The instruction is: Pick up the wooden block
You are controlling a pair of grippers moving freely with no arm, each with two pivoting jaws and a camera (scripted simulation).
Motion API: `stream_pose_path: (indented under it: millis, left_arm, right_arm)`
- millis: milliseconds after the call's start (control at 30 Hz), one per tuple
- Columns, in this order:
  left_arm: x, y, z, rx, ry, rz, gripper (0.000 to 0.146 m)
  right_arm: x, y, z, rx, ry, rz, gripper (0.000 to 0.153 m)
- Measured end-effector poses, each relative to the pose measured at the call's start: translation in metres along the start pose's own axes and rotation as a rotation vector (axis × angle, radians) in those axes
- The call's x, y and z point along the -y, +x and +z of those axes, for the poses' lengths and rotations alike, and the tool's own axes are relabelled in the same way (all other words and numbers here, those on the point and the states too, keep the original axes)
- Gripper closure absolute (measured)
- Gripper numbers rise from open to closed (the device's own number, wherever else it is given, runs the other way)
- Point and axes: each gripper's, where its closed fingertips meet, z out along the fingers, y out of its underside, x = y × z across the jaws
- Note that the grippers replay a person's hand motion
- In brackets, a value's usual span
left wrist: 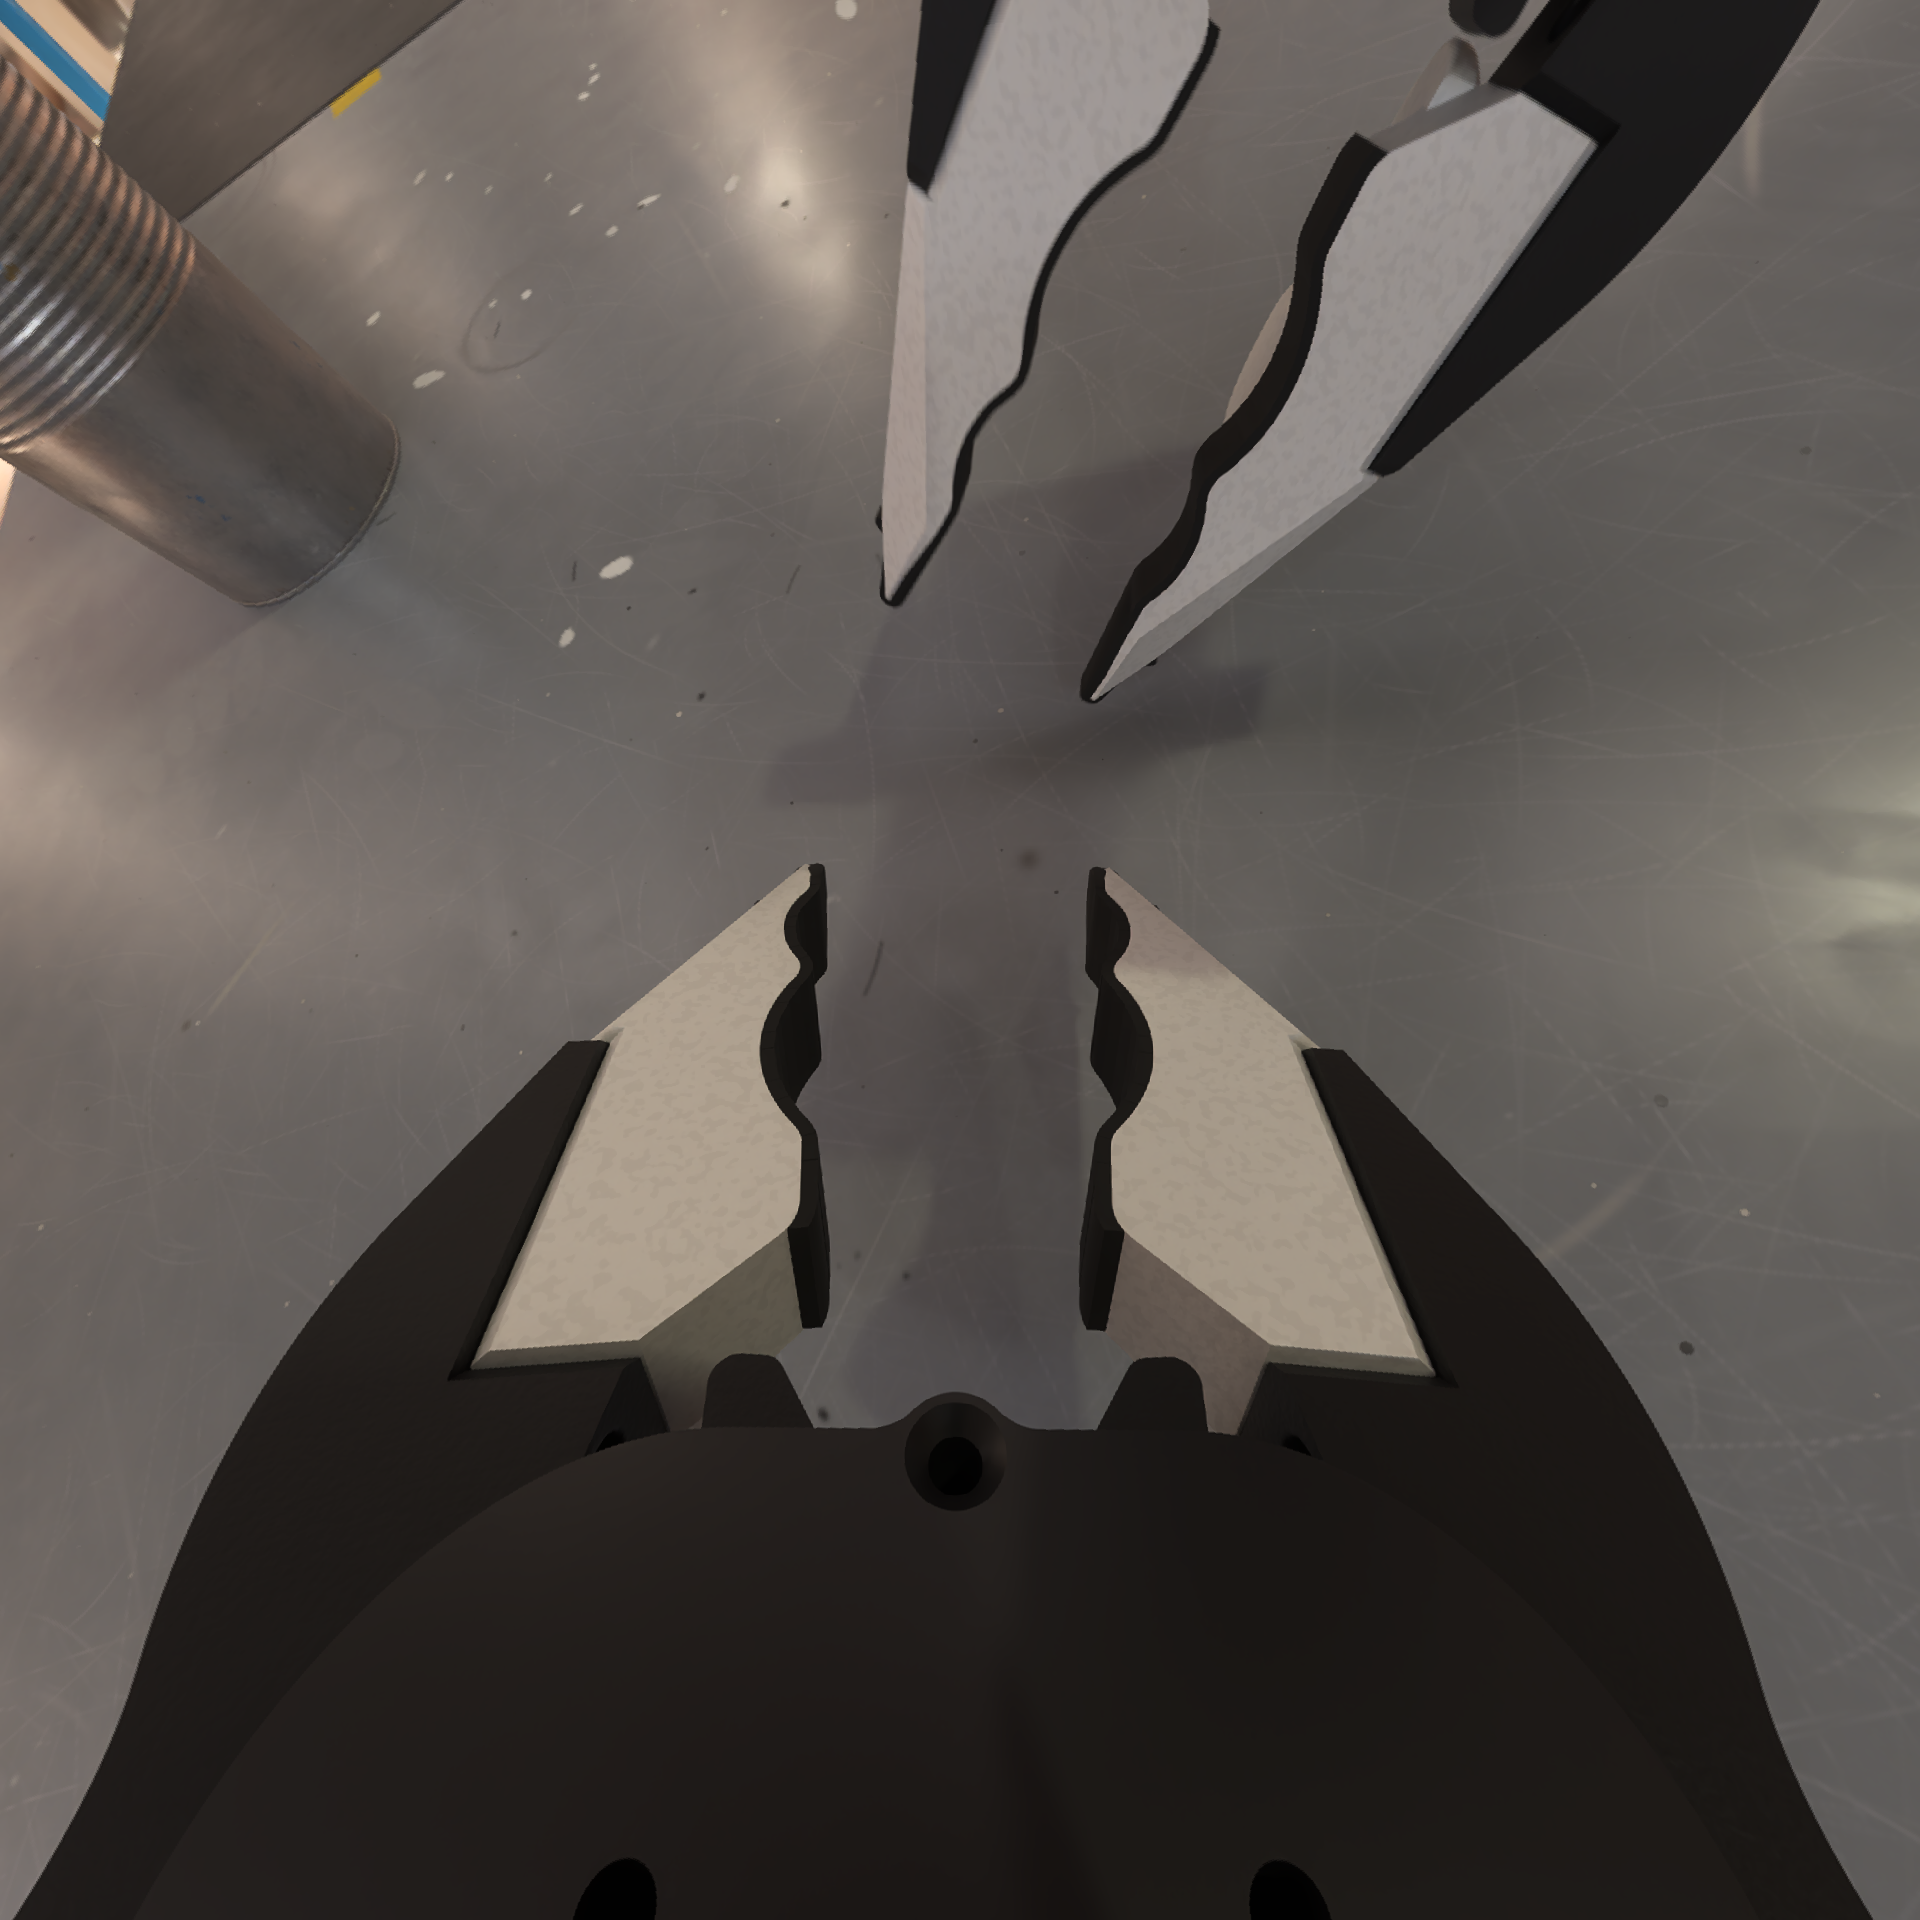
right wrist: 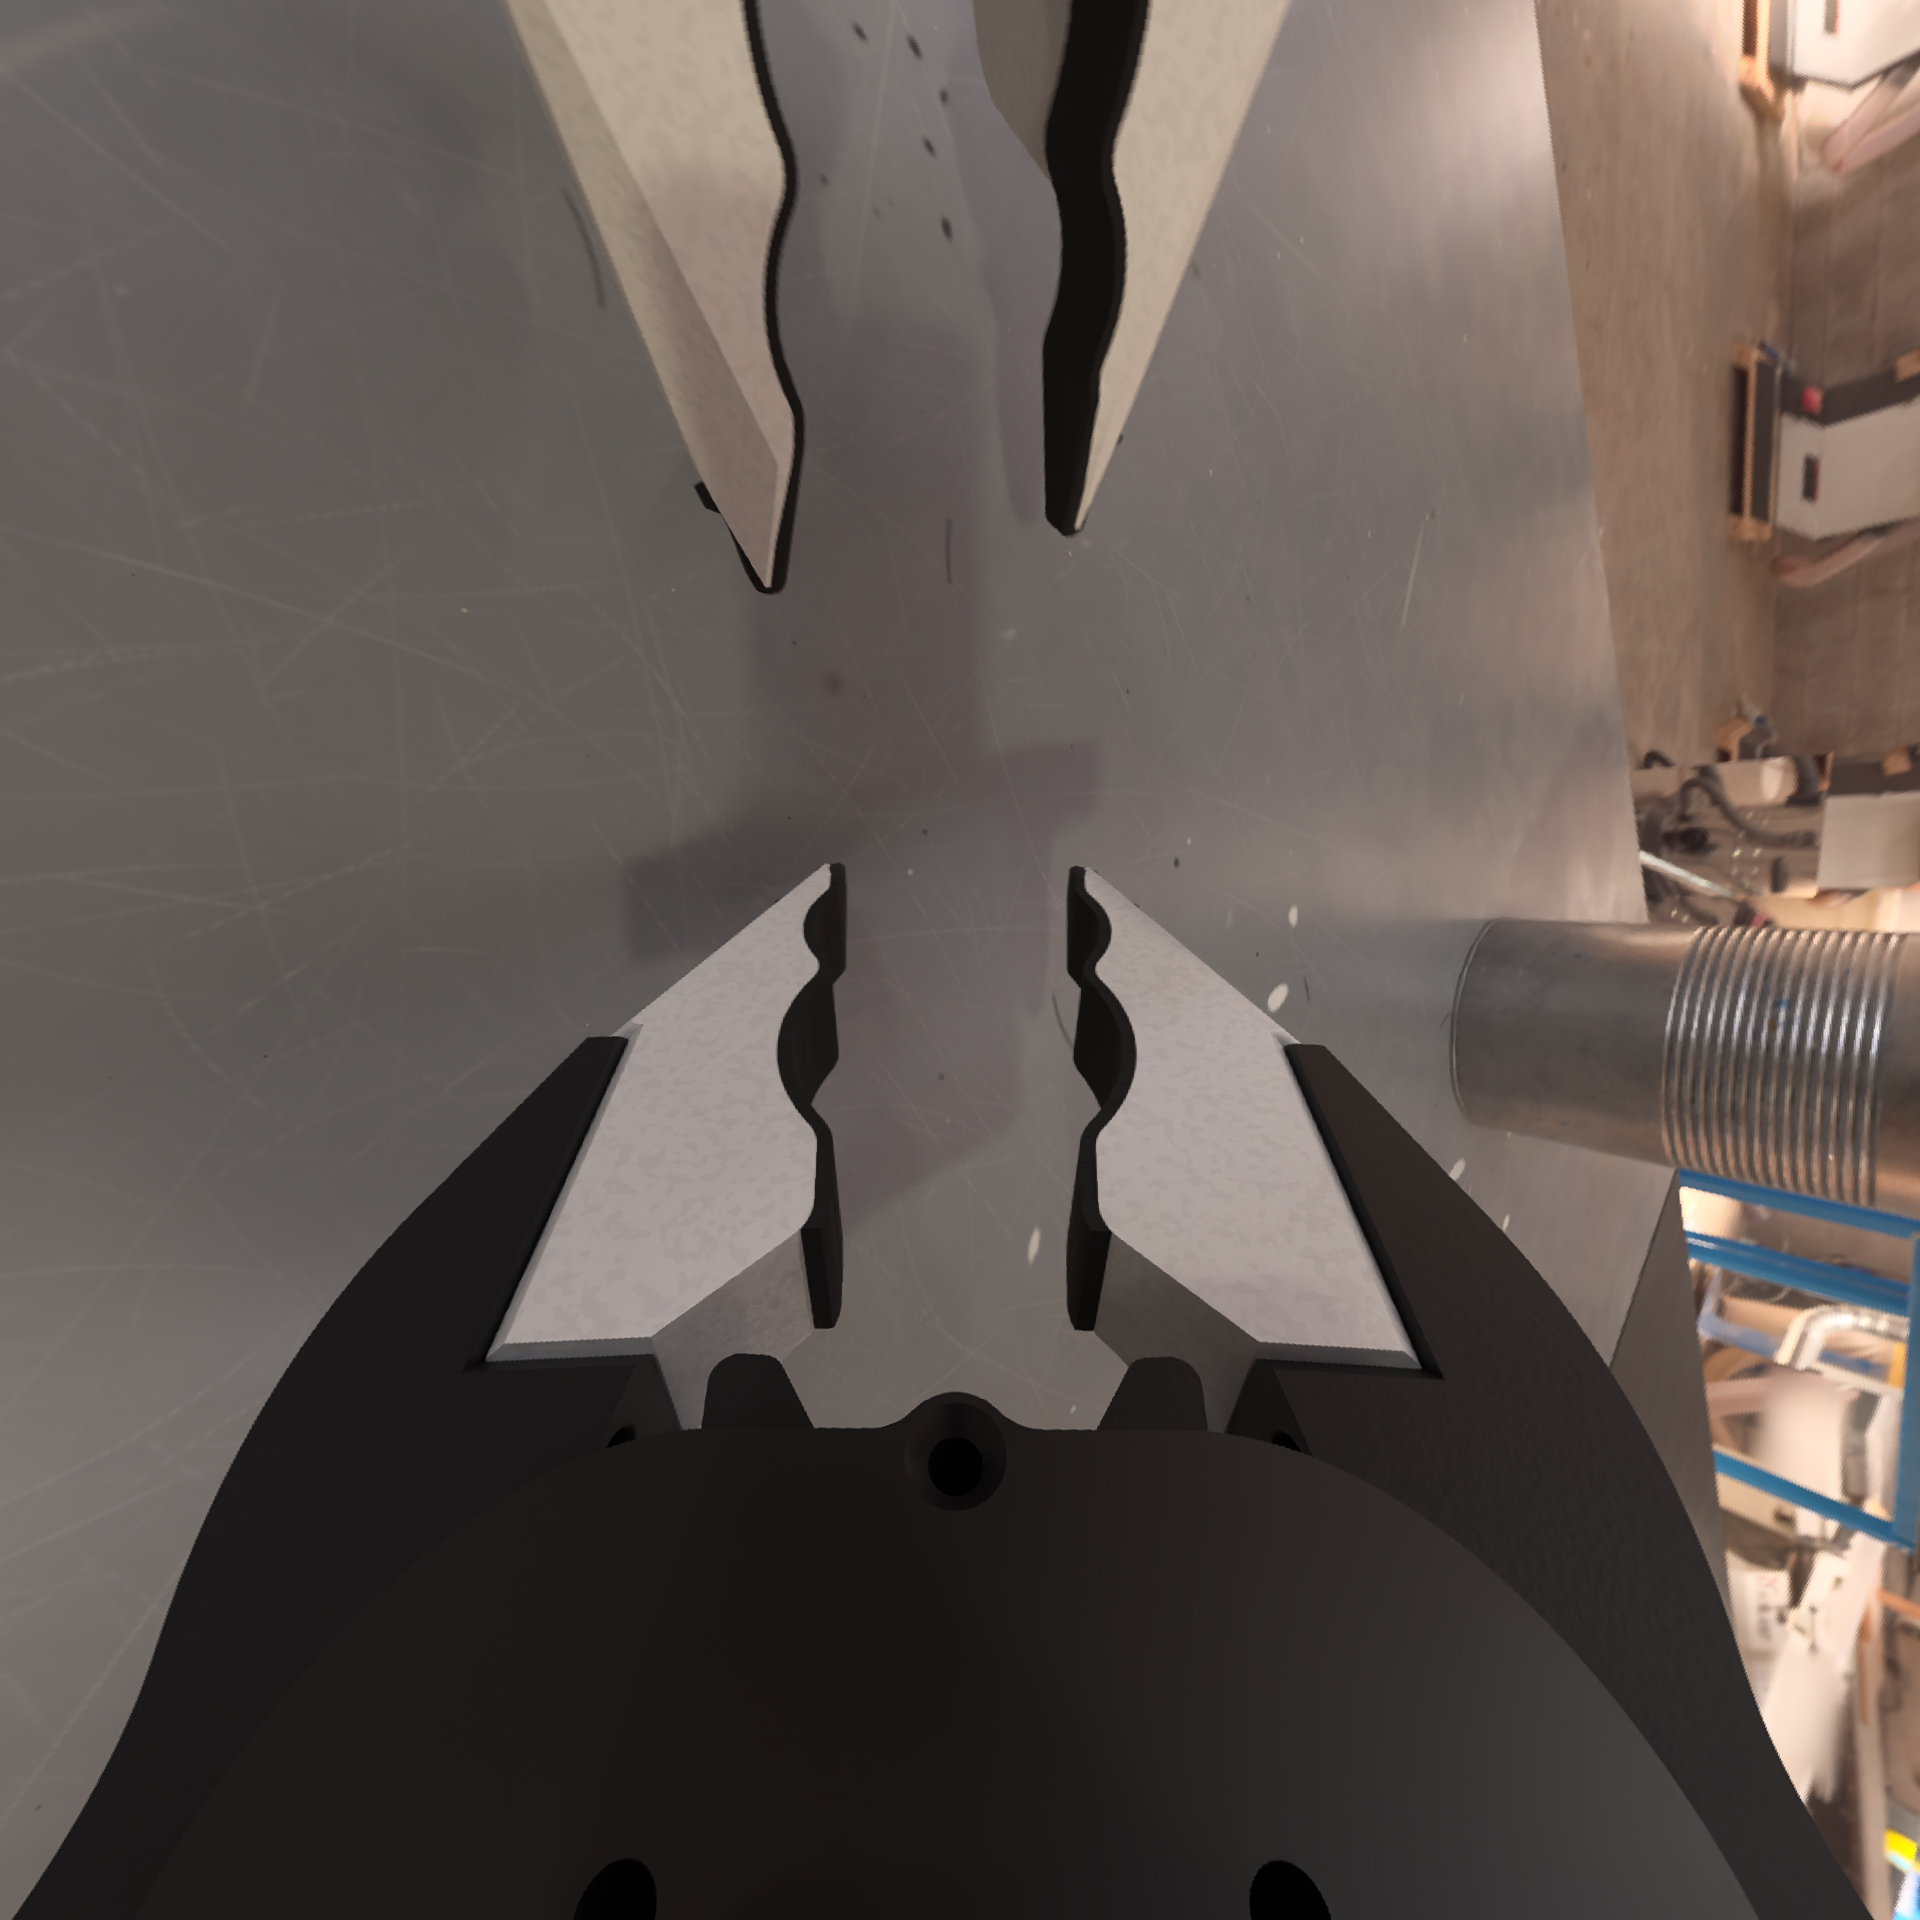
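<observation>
While my left fingers (left wrist: 956, 873) and right fingers (right wrist: 956, 873) hang parted, tip to tip, over the grey worktop (left wrist: 1558, 935) | wooden block: not in either view, bearing unknown | metal pipe (left wrist: 177, 416) off to one side.

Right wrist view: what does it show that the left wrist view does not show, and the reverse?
Only the right wrist view shows a workshop background with blue framing beyond the table edge.

Only the left wrist view shows a yellow mark on the surface at the top left.

Both show the grey metal table, the threaded metal pipe and the two open grippers facing each other: left gripper, right gripper. Neither shows a wooden block.
</observation>
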Motion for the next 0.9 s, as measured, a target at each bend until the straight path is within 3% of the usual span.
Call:
stream_pose_path:
  millis: [133, 400, 467, 567, 667, 767, 900]
  left_arm:
    - [0.002, 0.001, 0.002, -0.007, 0.012, -0.005, 0.099]
    - [0.004, 0.008, -0.005, -0.073, 0.003, -0.028, 0.105]
    - [0.004, 0.003, -0.014, -0.050, -0.032, -0.012, 0.102]
    - [0.002, -0.005, -0.028, -0.040, -0.057, -0.111, 0.093]
    - [-0.011, -0.004, -0.021, -0.094, -0.123, -0.219, 0.073]
    - [-0.018, 0.008, -0.006, -0.165, -0.120, -0.232, 0.070]
    - [-0.012, 0.027, -0.003, -0.236, -0.091, -0.194, 0.078]
  right_arm:
    - [0.004, -0.005, 0.003, 0.010, 0.054, -0.001, 0.128]
    - [0.000, -0.003, -0.010, 0.045, 0.041, 0.081, 0.129]
    - [0.004, -0.002, -0.019, 0.048, 0.072, 0.180, 0.125]
    - [0.009, -0.006, -0.029, 0.093, 0.068, 0.469, 0.113]
    - [0.011, -0.017, -0.030, 0.164, 0.049, 0.722, 0.102]
    - [0.007, -0.028, -0.022, 0.200, -0.014, 0.806, 0.104]
    - [0.002, -0.034, -0.014, 0.265, -0.042, 0.845, 0.106]
